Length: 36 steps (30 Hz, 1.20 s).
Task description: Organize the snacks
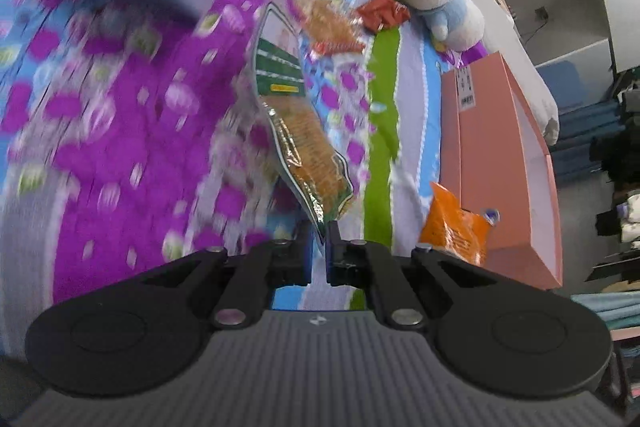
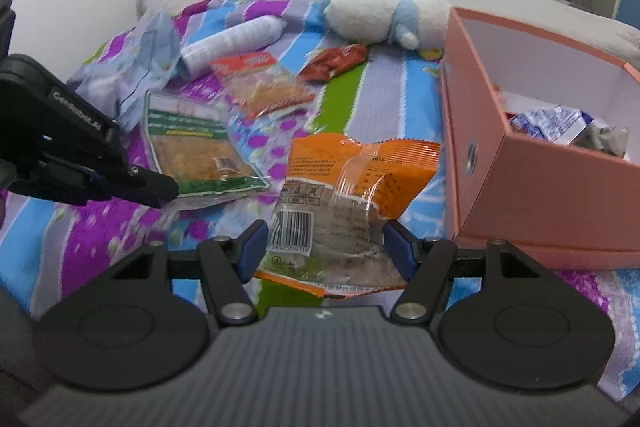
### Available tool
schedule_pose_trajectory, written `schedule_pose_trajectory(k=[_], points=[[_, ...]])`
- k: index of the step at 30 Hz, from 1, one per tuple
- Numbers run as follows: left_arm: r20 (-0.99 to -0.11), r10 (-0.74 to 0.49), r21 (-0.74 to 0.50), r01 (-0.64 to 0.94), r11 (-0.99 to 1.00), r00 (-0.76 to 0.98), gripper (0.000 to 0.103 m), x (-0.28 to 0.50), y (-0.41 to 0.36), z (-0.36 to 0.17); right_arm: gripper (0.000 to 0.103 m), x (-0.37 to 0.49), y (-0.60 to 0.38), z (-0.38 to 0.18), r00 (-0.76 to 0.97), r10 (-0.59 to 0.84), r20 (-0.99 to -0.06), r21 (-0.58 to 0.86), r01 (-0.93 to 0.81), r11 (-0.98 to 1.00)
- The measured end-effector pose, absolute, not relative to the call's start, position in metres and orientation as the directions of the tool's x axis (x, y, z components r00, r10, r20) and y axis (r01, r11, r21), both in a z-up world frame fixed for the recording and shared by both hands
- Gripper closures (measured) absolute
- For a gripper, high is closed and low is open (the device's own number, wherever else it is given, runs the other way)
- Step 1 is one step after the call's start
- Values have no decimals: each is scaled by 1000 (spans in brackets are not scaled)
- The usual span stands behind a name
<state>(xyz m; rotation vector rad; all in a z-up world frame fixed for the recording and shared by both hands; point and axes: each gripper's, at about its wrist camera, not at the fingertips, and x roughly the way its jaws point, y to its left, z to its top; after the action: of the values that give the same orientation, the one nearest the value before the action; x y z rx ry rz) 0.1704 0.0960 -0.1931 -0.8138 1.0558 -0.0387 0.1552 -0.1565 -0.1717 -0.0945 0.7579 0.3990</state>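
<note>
Green-edged snack pouch [image 1: 296, 131] pinched in closed left gripper [image 1: 319, 239]; right gripper [image 2: 326, 251], half open, straddles orange packet [image 2: 352, 187], grip unclear; next, carry to pink box [image 2: 540, 195].

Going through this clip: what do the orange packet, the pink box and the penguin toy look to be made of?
Orange packet: thin plastic film, glossy, partly clear; it crinkles and shows glare. Pink box: probably stiff paperboard, matte pink outside, white inside; flat walls, sharp folded edges, a stuck-on label visible in the left wrist view. Penguin toy: soft plush fabric, fuzzy white and pale blue; rounded stuffed shape. Filling cannot be told.
</note>
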Motion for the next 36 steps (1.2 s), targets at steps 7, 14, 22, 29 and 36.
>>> schedule_pose_trajectory(k=[7, 14, 22, 29, 36], points=[[-762, -360, -606, -396, 690, 539, 96, 130, 112, -193, 35, 149, -166, -192, 636, 304, -709, 90, -346, 934], [-807, -270, -538, -465, 703, 525, 85, 123, 124, -193, 29, 150, -170, -204, 640, 286, -714, 102, -310, 945], [-845, -150, -439, -505, 744, 513, 7, 136, 115, -186, 19, 149, -173, -206, 662, 312, -682, 142, -299, 944], [-866, -92, -356, -475, 805, 492, 6, 162, 91, -185, 25, 152, -167, -211, 673, 305, -674, 108, -318, 942], [-891, -60, -286, -455, 843, 450, 4, 189, 73, -193, 35, 153, -171, -212, 674, 300, -675, 106, -313, 944]])
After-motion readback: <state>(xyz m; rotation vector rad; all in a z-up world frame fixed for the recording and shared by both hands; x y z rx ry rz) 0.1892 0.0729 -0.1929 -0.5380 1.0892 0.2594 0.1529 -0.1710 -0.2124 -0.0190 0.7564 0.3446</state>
